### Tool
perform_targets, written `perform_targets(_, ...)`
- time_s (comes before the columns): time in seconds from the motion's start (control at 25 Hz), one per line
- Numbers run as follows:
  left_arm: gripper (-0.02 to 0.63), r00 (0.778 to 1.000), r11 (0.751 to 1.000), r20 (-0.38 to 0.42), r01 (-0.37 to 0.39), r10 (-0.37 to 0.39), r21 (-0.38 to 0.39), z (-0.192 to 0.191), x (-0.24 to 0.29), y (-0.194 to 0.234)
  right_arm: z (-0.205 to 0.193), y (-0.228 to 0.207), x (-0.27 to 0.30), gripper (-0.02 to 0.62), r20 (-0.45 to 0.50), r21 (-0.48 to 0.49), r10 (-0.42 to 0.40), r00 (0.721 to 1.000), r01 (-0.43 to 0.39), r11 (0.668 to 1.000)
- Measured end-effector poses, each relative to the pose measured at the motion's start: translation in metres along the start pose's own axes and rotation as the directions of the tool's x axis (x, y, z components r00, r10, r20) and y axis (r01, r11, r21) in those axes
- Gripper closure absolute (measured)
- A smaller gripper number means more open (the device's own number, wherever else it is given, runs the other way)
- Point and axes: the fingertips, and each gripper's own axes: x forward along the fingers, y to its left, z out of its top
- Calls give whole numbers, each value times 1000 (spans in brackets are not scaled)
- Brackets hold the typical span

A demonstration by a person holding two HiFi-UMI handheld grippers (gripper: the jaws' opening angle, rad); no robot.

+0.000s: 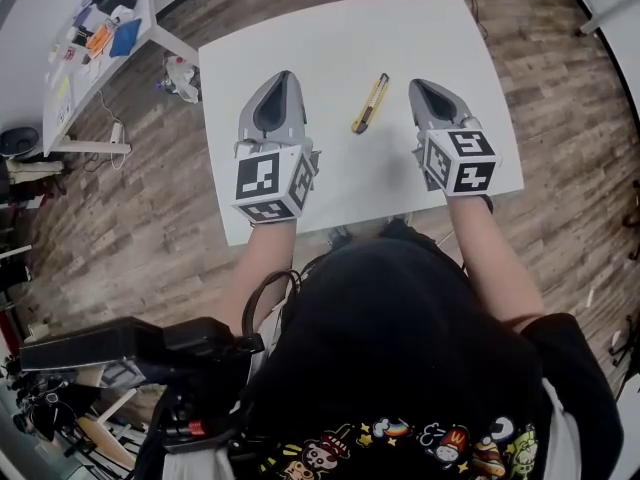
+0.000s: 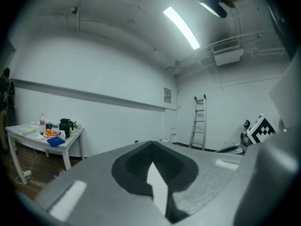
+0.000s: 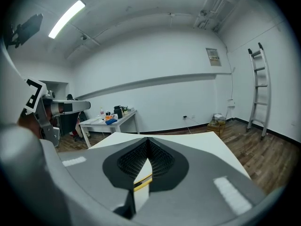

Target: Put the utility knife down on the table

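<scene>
The yellow and black utility knife [image 1: 370, 103] lies flat on the white table [image 1: 330, 38], between the two grippers and touching neither. My left gripper [image 1: 287, 75] rests to its left, its jaws meeting at the tip with nothing between them [image 2: 151, 143]. My right gripper [image 1: 417, 84] sits just right of the knife, also shut and empty [image 3: 148, 140]. In the right gripper view a sliver of the knife [image 3: 142, 181] shows through the gap under the closed tips.
A cluttered side table [image 1: 100, 28] stands at the far left, with a bag [image 1: 180, 76] on the floor beside it. A ladder [image 2: 199, 121] leans on the far wall. Dark equipment [image 1: 130, 358] sits by the person's left hip.
</scene>
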Motion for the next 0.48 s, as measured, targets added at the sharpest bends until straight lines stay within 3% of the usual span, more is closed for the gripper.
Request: perform_targets(0.48, 606, 997, 1000, -70, 25, -25, -12, -20, 13, -16, 3, -16, -2, 574, -1, 9, -15, 1000, 15, 1000)
